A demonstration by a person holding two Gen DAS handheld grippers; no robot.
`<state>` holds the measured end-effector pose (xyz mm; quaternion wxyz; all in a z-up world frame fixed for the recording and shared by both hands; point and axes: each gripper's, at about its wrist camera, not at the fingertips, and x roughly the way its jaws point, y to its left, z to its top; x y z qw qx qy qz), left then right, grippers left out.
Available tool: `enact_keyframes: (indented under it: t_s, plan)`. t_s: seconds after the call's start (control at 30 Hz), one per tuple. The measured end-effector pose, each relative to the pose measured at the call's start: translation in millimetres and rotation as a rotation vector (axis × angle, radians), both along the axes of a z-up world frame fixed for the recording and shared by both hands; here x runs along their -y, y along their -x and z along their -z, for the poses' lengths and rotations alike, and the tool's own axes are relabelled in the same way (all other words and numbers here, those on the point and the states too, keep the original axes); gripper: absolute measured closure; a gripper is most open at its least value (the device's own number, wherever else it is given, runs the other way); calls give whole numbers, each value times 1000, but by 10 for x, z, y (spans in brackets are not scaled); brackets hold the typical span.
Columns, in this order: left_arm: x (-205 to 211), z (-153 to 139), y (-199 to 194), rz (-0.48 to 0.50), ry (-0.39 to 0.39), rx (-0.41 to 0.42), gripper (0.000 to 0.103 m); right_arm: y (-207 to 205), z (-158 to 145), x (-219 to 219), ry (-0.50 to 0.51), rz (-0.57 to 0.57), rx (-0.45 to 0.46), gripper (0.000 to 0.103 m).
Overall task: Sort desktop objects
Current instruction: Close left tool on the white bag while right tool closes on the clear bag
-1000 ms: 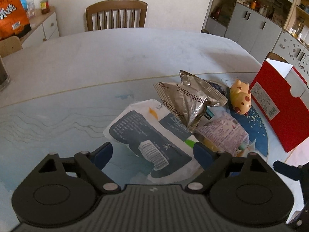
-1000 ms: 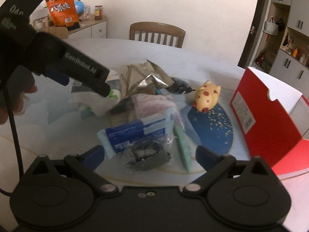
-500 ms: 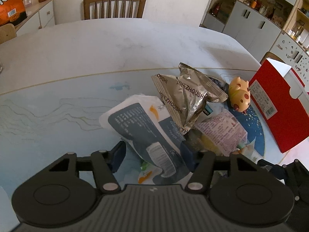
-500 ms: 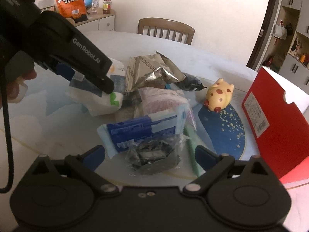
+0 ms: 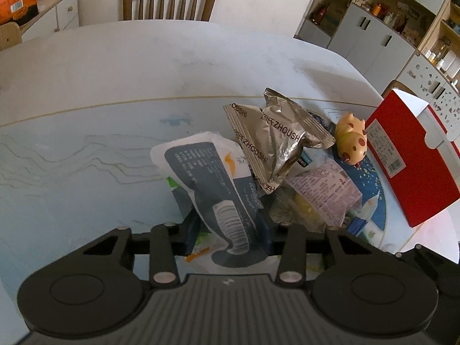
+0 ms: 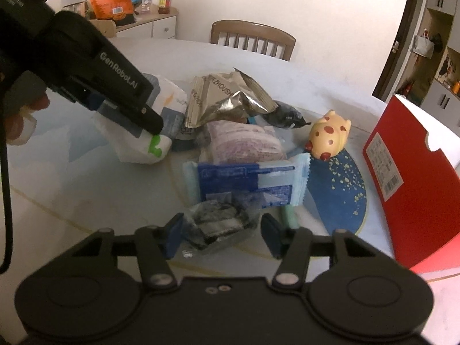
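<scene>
Closing on the white pack (image 5: 218,189), left gripper (image 5: 230,235): blue pads against both sides of its near end, pack creased between them. Seen from the right wrist view, same gripper (image 6: 135,115) down on that pack (image 6: 143,141) at the left edge of the heap. Closing too, right gripper (image 6: 222,235), jaws astride a clear bag (image 6: 218,227) of dark pieces; left pad just touching the bag, right pad apart from it, no firm grip. Lying behind the bag, a blue-and-white packet (image 6: 247,178); behind that, a pink packet (image 6: 244,143). Leaning on the white pack, a crumpled foil bag (image 5: 276,141). Standing right of the heap on a blue mat (image 6: 345,189), a yellow spotted pig (image 6: 327,135). Open at the table's (image 5: 143,66) right edge, a red box (image 5: 408,169). Pushed in at the far side, a chair (image 5: 169,0).
</scene>
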<state>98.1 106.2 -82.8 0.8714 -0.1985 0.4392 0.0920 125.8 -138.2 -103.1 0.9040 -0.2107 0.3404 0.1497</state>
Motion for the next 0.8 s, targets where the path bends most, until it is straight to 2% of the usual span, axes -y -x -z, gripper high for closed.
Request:
enact_keyframes:
  t_s: [0.13, 0.4, 0.8]
  plan:
    - [-24, -6, 48, -5, 24, 6, 68, 27, -21, 9, 0, 4, -5, 55]
    - [-69, -64, 182, -14, 44, 24, 75, 96, -62, 30, 2, 16, -9, 62]
    - [-108, -185, 499, -3, 59, 45, 78, 286, -195, 92, -31, 116, 1, 63]
